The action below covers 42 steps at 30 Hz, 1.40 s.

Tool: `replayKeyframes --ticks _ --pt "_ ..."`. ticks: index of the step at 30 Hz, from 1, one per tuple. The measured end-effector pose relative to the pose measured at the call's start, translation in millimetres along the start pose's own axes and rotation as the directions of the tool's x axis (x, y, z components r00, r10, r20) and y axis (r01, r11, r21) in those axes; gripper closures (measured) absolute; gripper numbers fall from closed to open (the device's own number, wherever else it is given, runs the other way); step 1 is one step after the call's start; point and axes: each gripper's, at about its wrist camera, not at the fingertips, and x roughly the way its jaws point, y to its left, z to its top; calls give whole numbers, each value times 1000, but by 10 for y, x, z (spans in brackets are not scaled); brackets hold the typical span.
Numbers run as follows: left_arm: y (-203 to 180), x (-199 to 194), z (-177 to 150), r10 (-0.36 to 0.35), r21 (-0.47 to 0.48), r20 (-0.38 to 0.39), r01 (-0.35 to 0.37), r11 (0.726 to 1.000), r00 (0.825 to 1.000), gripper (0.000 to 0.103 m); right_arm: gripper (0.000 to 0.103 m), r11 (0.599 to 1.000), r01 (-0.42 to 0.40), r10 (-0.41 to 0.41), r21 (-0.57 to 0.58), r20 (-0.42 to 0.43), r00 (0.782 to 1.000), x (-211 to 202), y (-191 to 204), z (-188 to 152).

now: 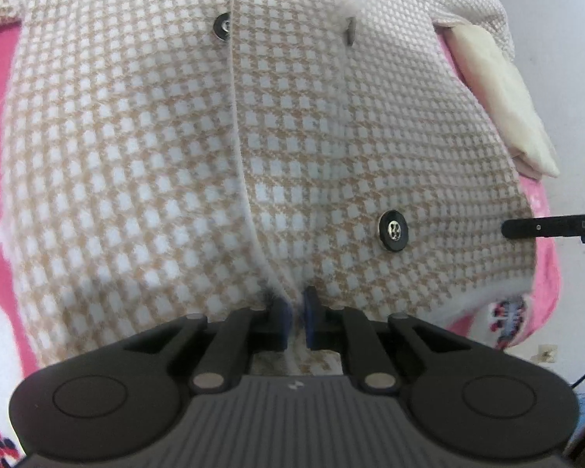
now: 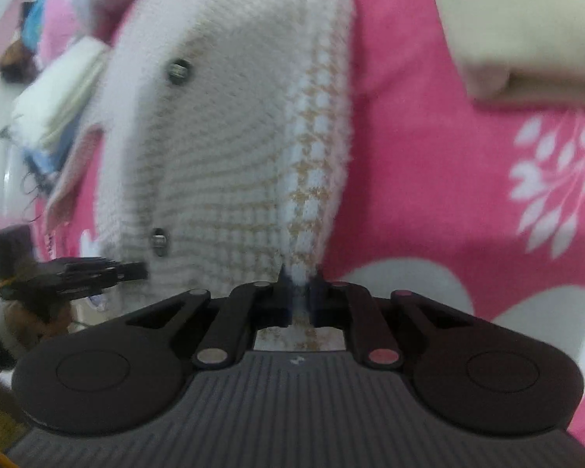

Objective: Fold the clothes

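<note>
A beige-and-white checked knit cardigan (image 1: 222,148) is lying spread over a pink sheet (image 2: 429,179) printed with white leaves and hearts. The left gripper (image 1: 297,312) is pinching the cardigan's near hem, its blue pads closed tight on the knit right beside the front opening, where one panel is overlapping the other. A black button (image 1: 393,231) is sitting on the cardigan just up and to the right of that grip, and a second button (image 1: 223,27) is showing farther up along the placket.

The right gripper (image 2: 301,292) is clamping an edge of the same cardigan, its jaws drawn together on a fold of checked knit that is rising straight away from the fingertips; this view is blurred, so which edge of the cardigan it is I cannot say for sure. Seen from the left wrist, the right gripper is reaching in at the cardigan's right-hand hem corner.

A folded cream cloth (image 1: 503,109) is resting against the cardigan's far right side, touching it.
</note>
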Motion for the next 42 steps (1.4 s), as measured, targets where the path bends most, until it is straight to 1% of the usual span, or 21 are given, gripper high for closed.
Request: replayKeyframes --ticks 2,5,6,8,10,11,13,15,17,19,22,24,26,29,31,33,36,38,39,41,42 --pt "-61 43 -12 -3 29 -6 3 1000 1000 93 98 998 50 -50 -28 -20 999 -17 -13 -17" --pt "-117 87 -7 21 58 -1 -21 998 1000 89 95 985 159 -165 -65 -95 982 329 -96 17" --pt "-104 71 -5 19 43 1 -19 999 1000 88 94 985 162 -167 -62 -96 981 340 -94 44" --pt "-75 -6 -16 24 16 9 -25 1000 1000 79 92 986 156 -161 -55 -90 983 334 -84 102" --pt "-72 -119 -39 49 7 25 -49 999 998 71 80 979 190 -194 -71 -58 979 204 -70 116" --pt "-72 -190 -40 54 -3 42 -54 999 998 72 78 973 216 -220 -79 -43 975 116 -72 122" --pt "-78 -334 -35 65 -23 81 -63 998 995 70 77 964 250 -249 -96 21 968 -100 -28 158" --pt "-108 -484 1 76 -34 150 -72 997 986 70 77 934 311 -292 -179 125 948 -305 125 216" --pt "-195 -551 22 59 -8 196 -58 998 979 69 77 916 318 -266 -244 223 938 -421 313 314" --pt "-255 -514 16 23 17 181 -26 1000 983 69 77 897 320 -234 -304 288 929 -372 519 418" --pt "-312 -380 -105 -30 97 68 23 995 997 69 78 849 342 -225 -402 310 924 -163 765 529" --pt "-301 -296 -251 -53 142 -27 56 988 998 70 78 836 343 -225 -428 304 926 -60 845 547" --pt "-244 -287 -383 -47 147 -71 57 987 996 70 78 828 340 -228 -446 286 931 21 898 572" --pt "-145 -371 -448 -55 131 -61 62 989 997 70 78 819 343 -242 -460 264 934 50 954 521" --pt "-113 -467 -431 -56 143 -19 58 988 998 71 78 824 326 -236 -463 242 941 121 1018 459" --pt "-116 -559 -322 -66 180 38 58 982 997 71 78 811 319 -229 -490 235 945 198 1124 402" --pt "-177 -560 -97 -105 243 114 74 967 988 71 78 797 337 -253 -501 230 940 353 1190 402" --pt "-230 -448 68 -108 279 134 67 958 985 69 79 786 385 -319 -485 216 923 518 1139 409" --pt "-245 -334 137 -99 276 133 59 959 986 69 79 764 430 -398 -480 173 901 662 1063 404" --pt "-242 -45 243 -47 251 97 22 968 994 73 79 723 506 -536 -470 80 840 891 919 395" --pt "-233 41 272 -43 233 91 21 972 995 73 80 741 508 -528 -439 87 845 820 949 446"
